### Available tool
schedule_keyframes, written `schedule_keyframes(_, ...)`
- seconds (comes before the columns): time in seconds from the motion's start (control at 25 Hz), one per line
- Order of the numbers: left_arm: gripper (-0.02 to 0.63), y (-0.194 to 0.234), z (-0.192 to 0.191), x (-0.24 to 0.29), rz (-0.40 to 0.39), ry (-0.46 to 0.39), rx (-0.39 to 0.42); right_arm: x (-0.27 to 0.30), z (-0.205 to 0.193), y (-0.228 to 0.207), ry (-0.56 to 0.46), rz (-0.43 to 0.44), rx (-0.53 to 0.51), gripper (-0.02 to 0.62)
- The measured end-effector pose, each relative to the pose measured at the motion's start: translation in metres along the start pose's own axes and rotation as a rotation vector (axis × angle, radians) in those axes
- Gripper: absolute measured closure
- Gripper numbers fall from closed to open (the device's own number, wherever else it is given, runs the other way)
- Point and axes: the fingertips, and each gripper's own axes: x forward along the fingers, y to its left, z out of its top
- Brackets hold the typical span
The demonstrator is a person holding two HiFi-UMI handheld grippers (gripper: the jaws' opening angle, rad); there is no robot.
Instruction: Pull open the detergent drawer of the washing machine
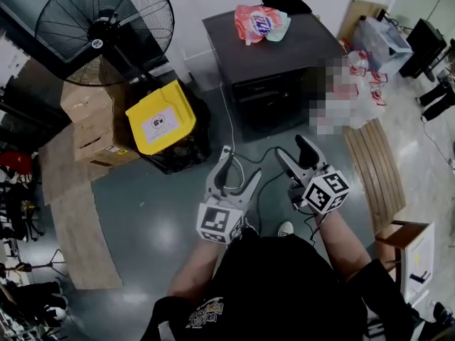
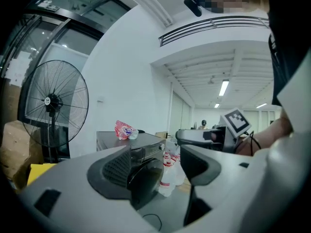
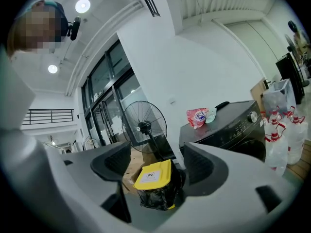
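Observation:
The dark grey washing machine point(image 1: 274, 59) stands against the far wall with a pink detergent pouch point(image 1: 259, 23) on its top. Its control strip carries a round knob point(image 3: 251, 115), and nothing stands out from its front. Both grippers hang over the grey floor, well short of the machine. My left gripper point(image 1: 240, 165) is open with nothing between its fingers; in the left gripper view point(image 2: 155, 166) the machine point(image 2: 146, 152) shows beyond the gap. My right gripper point(image 1: 291, 148) is open and empty too; in its own view point(image 3: 155, 164) it points at a yellow-lidded bin.
A yellow-lidded bin with a black bag point(image 1: 162, 123) sits left of the machine, with cardboard boxes point(image 1: 92, 119) and a big standing fan point(image 1: 103, 27) behind. Bagged bottles point(image 3: 279, 135) stand right of the machine. A wooden slat board point(image 1: 373, 169) and a cable point(image 1: 229, 123) lie on the floor.

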Motion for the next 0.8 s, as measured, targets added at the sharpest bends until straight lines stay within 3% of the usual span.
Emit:
schedule_keyframes(0.44,0.319,0.054,0.005,-0.019,-0.052,0.004,0.047,0.062,-0.023,0.027,-0.033,-0.01,0.152,0.239)
schedule_keyframes(0.8,0.319,0.069,0.003,-0.021,-0.056,-0.007,0.041,0.092,-0.04,0.031,-0.015,0.007,0.257,0.239)
